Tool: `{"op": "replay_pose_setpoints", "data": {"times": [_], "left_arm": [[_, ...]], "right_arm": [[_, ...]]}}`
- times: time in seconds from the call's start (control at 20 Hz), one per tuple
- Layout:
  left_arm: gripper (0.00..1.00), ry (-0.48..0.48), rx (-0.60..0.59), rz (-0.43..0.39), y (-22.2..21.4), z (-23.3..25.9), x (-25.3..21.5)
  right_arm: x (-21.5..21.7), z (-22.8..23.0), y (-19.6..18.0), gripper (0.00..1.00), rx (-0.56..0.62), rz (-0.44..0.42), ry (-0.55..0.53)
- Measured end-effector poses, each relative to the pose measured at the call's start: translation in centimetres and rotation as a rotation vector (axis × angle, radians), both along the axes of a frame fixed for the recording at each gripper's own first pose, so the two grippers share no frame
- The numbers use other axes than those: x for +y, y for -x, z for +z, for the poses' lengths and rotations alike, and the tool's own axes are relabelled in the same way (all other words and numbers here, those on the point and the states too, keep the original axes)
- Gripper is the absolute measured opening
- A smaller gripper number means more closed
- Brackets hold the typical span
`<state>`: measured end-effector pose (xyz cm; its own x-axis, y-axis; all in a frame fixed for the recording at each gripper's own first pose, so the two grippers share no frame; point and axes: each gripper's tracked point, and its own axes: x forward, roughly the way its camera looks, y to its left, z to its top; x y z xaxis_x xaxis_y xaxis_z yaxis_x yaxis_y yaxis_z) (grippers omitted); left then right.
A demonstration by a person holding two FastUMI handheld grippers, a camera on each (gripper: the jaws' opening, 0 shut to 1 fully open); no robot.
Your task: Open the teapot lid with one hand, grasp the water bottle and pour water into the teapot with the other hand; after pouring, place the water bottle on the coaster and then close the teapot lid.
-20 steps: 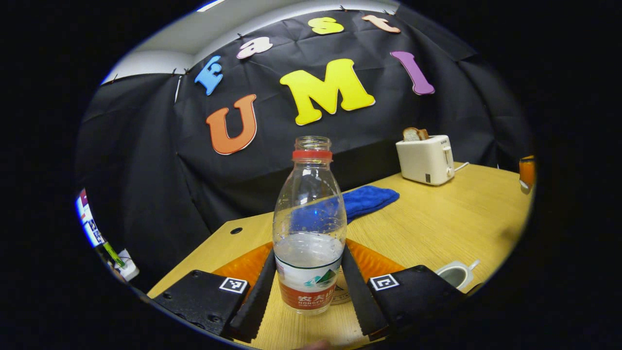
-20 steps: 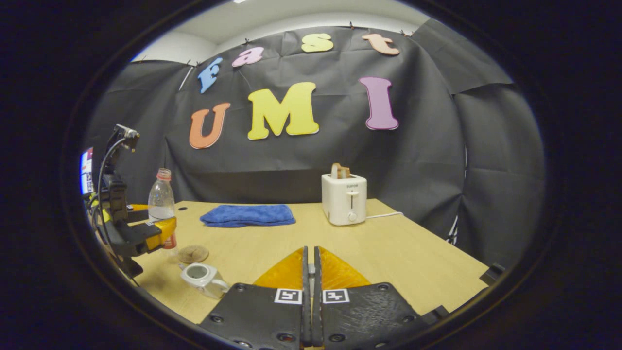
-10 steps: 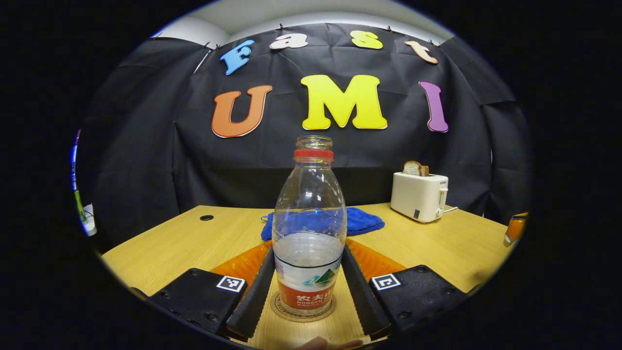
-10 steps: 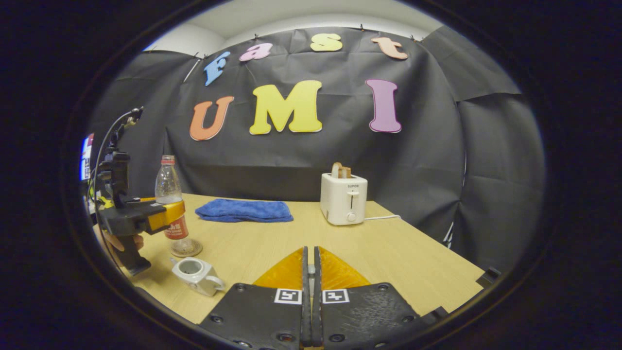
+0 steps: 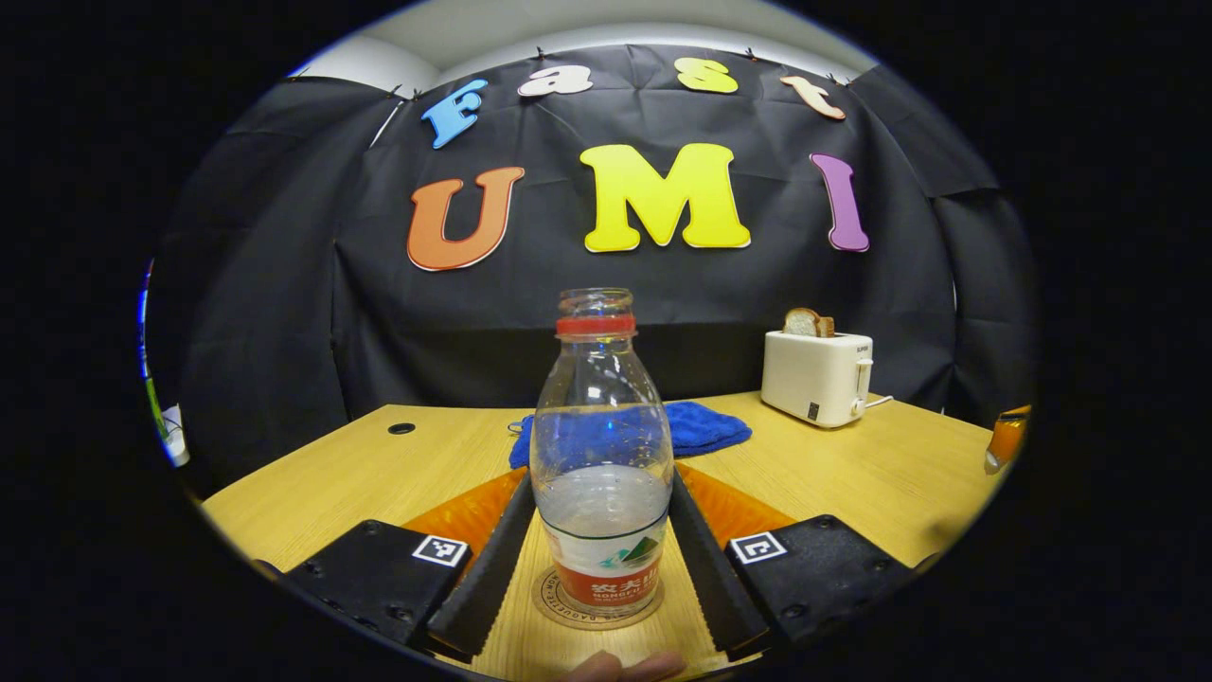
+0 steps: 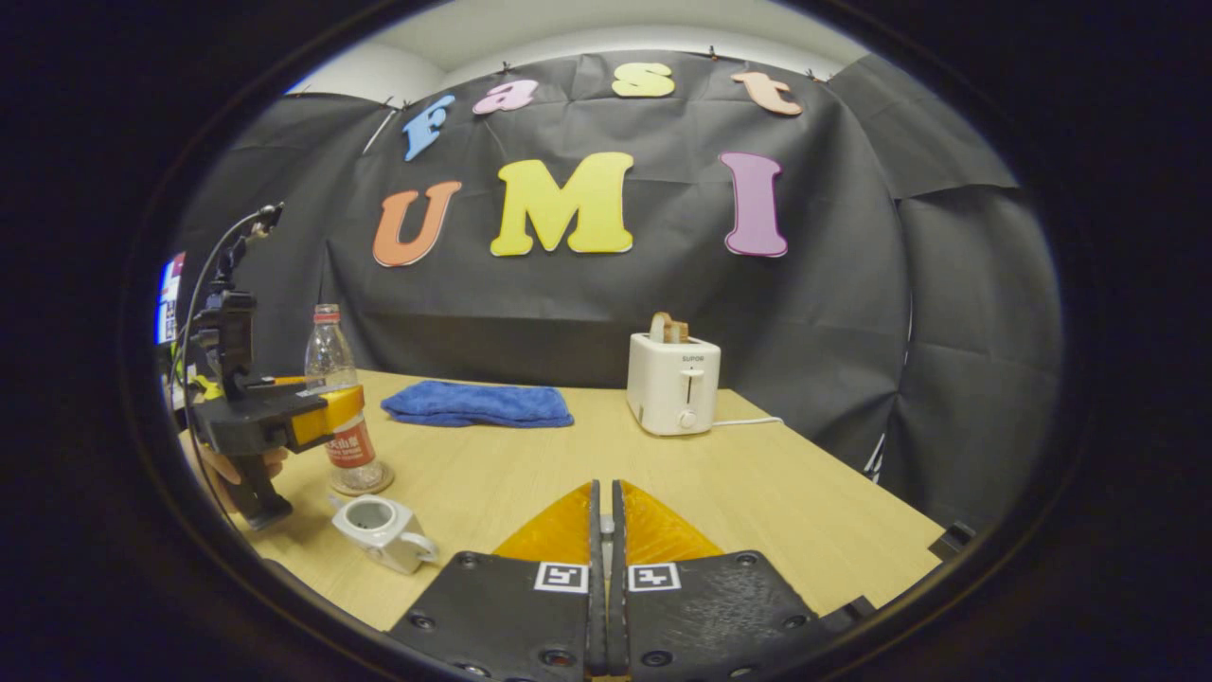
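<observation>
In the left gripper view the water bottle stands upright on the round coaster at 6 o'clock, uncapped and about half full; the left gripper has its 2 fingers flanking the bottle's lower body and touching its sides, so it is pinching the bottle. A blue cloth lies behind the bottle, and a white toaster holding bread sits at 3 o'clock on the bench. In the right gripper view the right gripper has its fingers pressed together, and I cannot tell whether anything is between them. The white teapot sits at 8 o'clock with its top open, just beside the coaster
</observation>
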<state>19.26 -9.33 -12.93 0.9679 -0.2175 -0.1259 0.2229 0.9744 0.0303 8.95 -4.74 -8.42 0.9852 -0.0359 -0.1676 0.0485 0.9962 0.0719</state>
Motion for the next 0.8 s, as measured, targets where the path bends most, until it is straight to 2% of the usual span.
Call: {"op": "replay_pose_setpoints", "data": {"times": [0.1,0.15,0.45,0.8], "left_arm": [[0.94,-0.014,-0.003,-0.008,0.3,0.0,-0.1],[0.95,-0.011,-0.001,-0.015,0.5,-0.1,-0.2],[0.96,-0.001,0.005,-0.006,1.1,0.0,0.4],[0.97,0.002,-0.013,-0.044,3.5,-0.3,0.4]], "right_arm": [[0.3,-0.1,0.1,0.01,0.002,0.004,0.008],[0.5,-0.1,0.1,0.01,0.002,0.005,0.012],[1.3,-0.1,0.2,0.01,0.002,0.026,0.013],[1.7,-0.2,0.1,0.01,-0.003,0.025,0.025]]}}
